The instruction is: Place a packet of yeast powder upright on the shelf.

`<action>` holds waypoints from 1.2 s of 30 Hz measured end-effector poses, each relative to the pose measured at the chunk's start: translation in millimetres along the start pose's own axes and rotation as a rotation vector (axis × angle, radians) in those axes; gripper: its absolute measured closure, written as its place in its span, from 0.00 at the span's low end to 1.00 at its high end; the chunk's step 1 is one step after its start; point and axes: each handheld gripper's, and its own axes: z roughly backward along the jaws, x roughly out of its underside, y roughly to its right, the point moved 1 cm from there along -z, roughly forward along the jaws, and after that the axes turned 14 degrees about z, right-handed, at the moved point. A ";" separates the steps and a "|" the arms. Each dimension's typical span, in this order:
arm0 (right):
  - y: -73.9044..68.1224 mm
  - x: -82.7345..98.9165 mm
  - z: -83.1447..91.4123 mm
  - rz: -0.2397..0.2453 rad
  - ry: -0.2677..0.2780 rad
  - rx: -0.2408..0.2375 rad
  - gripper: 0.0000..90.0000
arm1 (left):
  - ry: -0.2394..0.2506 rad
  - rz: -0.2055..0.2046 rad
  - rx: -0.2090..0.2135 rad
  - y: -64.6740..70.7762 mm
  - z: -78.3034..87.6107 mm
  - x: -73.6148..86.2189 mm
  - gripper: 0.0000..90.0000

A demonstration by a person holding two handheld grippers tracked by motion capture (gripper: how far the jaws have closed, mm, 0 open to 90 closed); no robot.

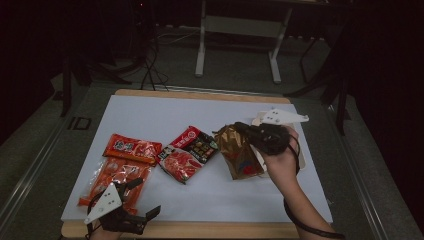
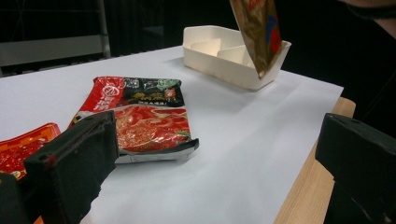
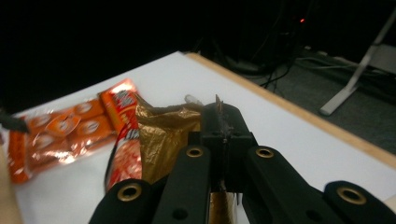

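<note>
- The left gripper rests at the near left edge of the white-topped counter, jaws spread apart with nothing between them.
- Just ahead of it lies a clear orange multi-pack of snacks, with a flat orange packet behind that.
- Near the middle lies a red-and-black soup-base pouch.
- The crinkled brown-gold foil bag hangs lifted off the counter, its top edge pinched between the closed jaws of the right gripper.
- A cream-coloured divided plastic tray stands behind the bag's lower corner.
</note>
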 end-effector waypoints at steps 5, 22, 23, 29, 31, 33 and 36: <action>19.0 -8.5 2.6 -0.012 0.011 0.025 1.00 | -0.001 0.004 -0.001 0.0 0.0 0.5 0.00; 95.5 2.7 18.1 -0.106 0.063 0.152 1.00 | -0.008 0.017 -0.017 -0.1 0.8 3.8 0.00; 101.6 4.4 19.2 -0.119 0.067 0.148 1.00 | -0.008 0.017 -0.017 -0.1 0.8 3.8 0.00; 121.0 12.4 21.1 -0.127 0.062 0.180 1.00 | -0.010 0.016 -0.023 0.6 1.7 4.5 0.00; 129.6 15.7 21.1 -0.131 0.067 0.193 1.00 | -0.011 0.018 -0.024 1.0 1.8 4.9 0.00; 132.5 16.6 21.2 -0.136 0.072 0.195 1.00 | -0.012 0.017 -0.026 1.2 2.2 5.2 0.00; 143.9 17.9 22.2 -0.144 0.086 0.219 1.00 | -0.010 0.018 -0.030 1.6 3.3 5.6 0.00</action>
